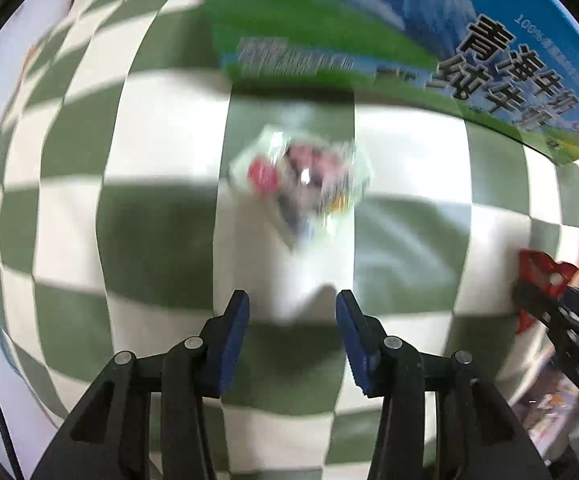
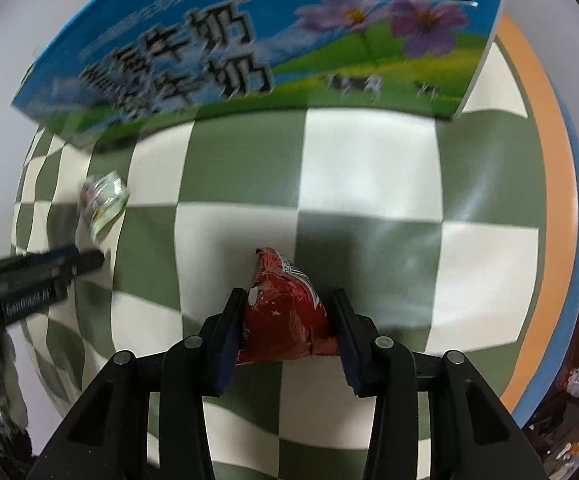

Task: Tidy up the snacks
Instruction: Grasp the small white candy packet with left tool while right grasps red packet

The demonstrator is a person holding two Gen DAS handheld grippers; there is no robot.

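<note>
The right tool [image 2: 287, 312] pinches a red snack packet [image 2: 285, 316] just above the checked worktop [image 2: 369, 168]. The left tool [image 1: 291, 308] stands spread and empty, near a pale wrapped snack [image 1: 301, 184] lying on the worktop before the milk carton box [image 1: 489, 40]. Recommended: centre the spread jaws over the pale snack, lower squarely, and close on its middle without crushing it.

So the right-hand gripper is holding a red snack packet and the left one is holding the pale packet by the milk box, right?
Not quite. In the left wrist view the left gripper is open and holds nothing; the pale packet lies on the checkered cloth ahead of it. The right gripper does hold the red snack packet.
</note>
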